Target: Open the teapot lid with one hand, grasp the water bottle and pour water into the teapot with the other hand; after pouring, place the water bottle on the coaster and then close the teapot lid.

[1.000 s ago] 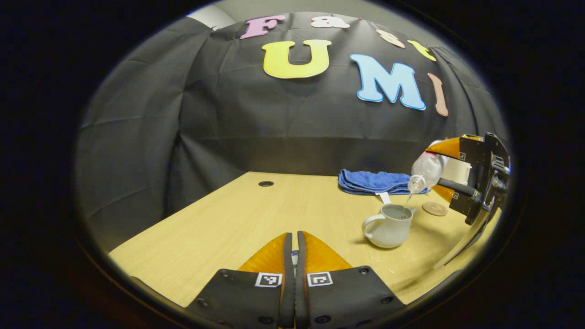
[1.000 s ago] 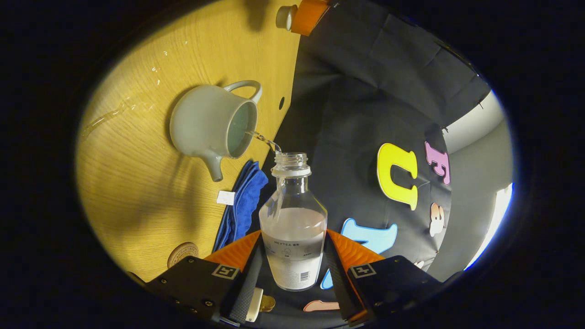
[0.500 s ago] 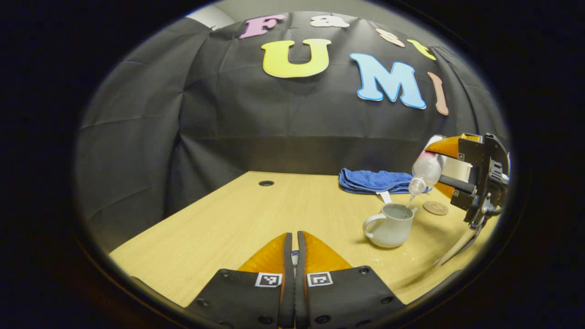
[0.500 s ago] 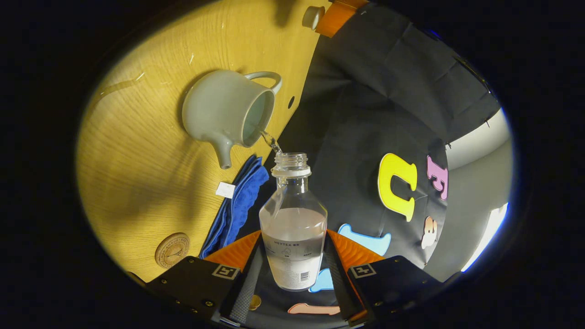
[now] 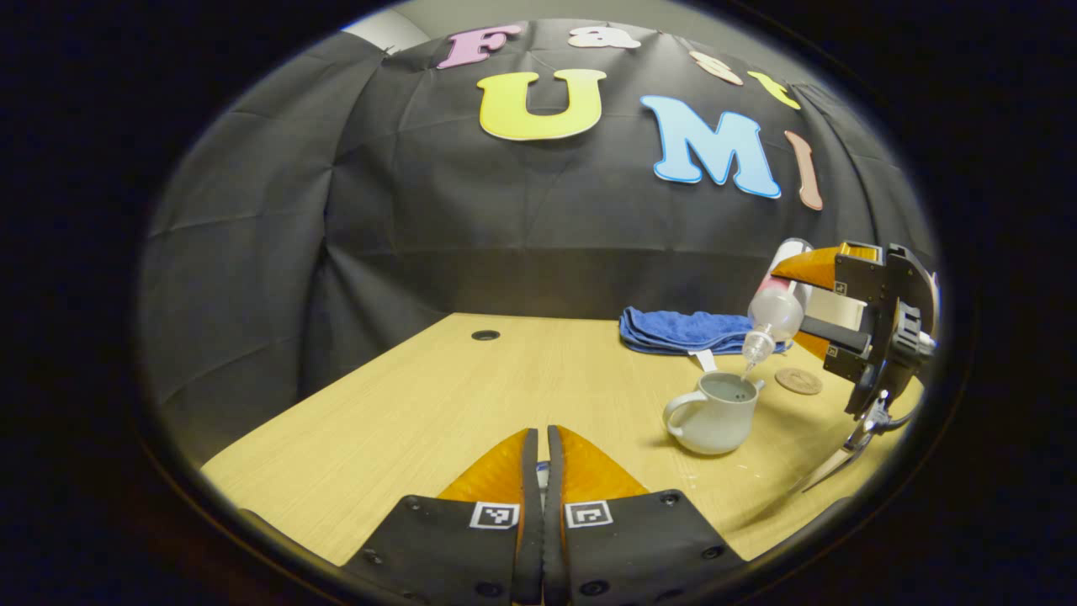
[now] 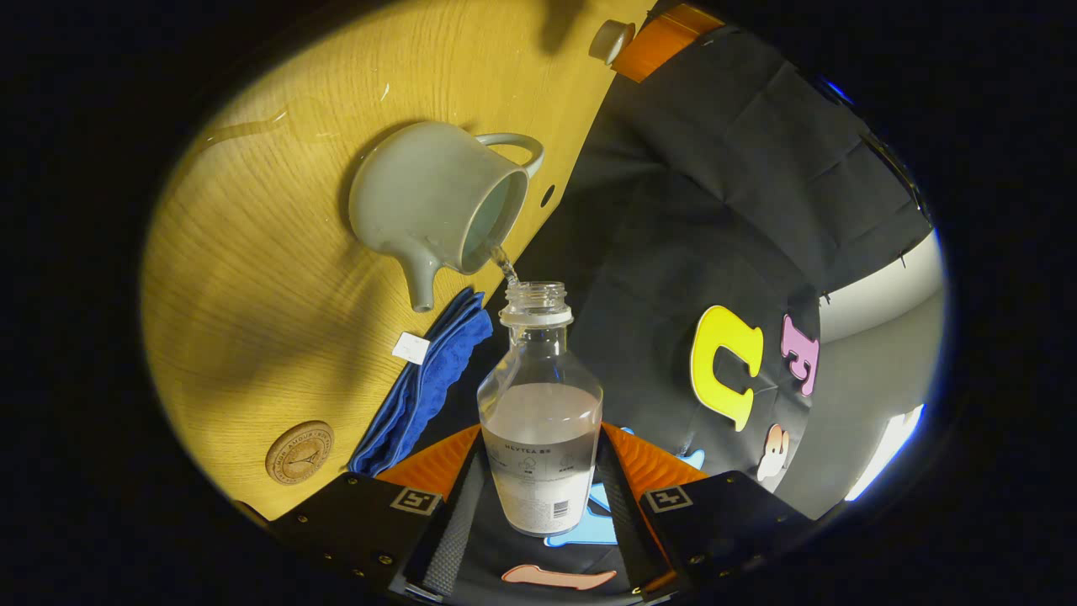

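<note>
On the wooden table [image 5: 437, 396] the open teapot [image 5: 711, 412] takes a thin stream from the bottle [image 6: 539, 412], tilted and pinched by the right gripper [image 6: 538, 484], near the coaster [image 6: 299, 452] (left gripper [image 5: 543, 459] pressed together, holding the lid [image 6: 609, 39]).

Teapot [image 6: 429, 202] is pale grey-white glaze, plain, no pattern, with a greyer inside; water bottle [image 6: 539, 404] is clear plastic with a white label band and fine dark print. Table [image 5: 437, 404] is light yellow wood with straight grain, towel [image 5: 681, 330] is solid bright blue with a small white tag. Coaster [image 6: 299, 452] is tan brown with a stamped round emblem.
</note>
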